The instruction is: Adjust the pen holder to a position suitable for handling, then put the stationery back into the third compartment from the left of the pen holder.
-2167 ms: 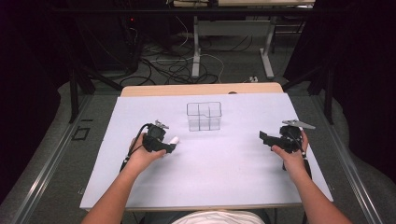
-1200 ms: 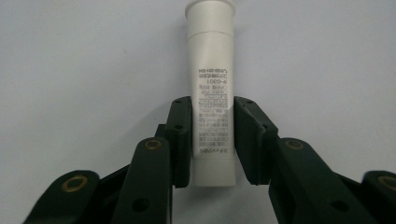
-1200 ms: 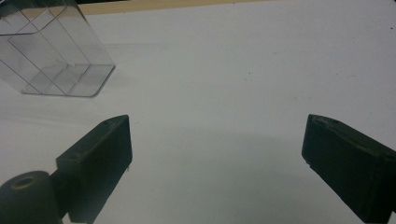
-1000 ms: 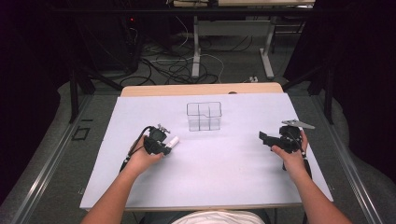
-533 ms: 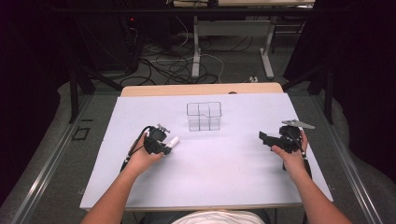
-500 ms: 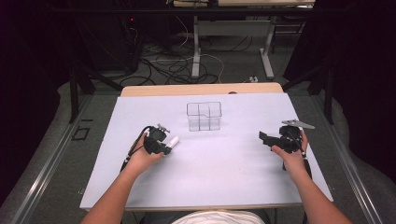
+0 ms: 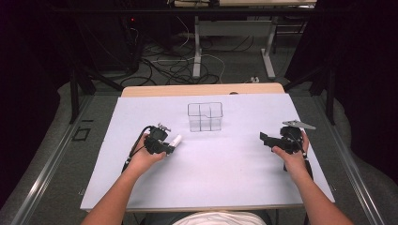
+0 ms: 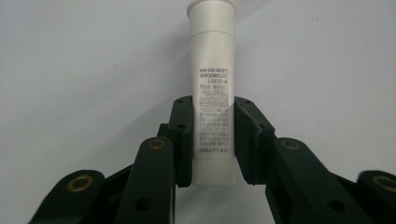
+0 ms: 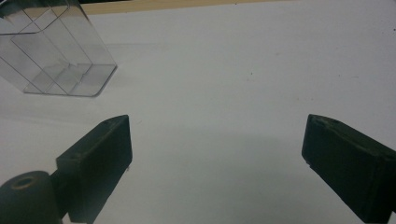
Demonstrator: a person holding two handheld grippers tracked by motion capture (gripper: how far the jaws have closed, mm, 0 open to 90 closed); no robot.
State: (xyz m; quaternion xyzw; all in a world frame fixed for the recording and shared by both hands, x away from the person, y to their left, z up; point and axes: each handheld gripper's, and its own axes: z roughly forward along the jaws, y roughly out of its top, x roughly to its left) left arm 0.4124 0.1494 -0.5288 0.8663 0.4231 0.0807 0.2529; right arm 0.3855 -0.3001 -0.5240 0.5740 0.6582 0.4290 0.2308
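White tube (image 8: 212, 93), flared cap, small print, probably Japanese.

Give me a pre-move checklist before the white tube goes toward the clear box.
1. Grip: left gripper has both jaws pressed on the white tube - ok.
2. Hold position: jaws clamp the lower half, cap end sticking out ahead - ok.
3. Clear box: upright on the table, compartments look empty - ok.
4. Path from tube to box: nothing lies between them - ok.
5. Right gripper: open, holding nothing, off to the side - ok.
6. Whether the tube fits a compartment - cannot tell.
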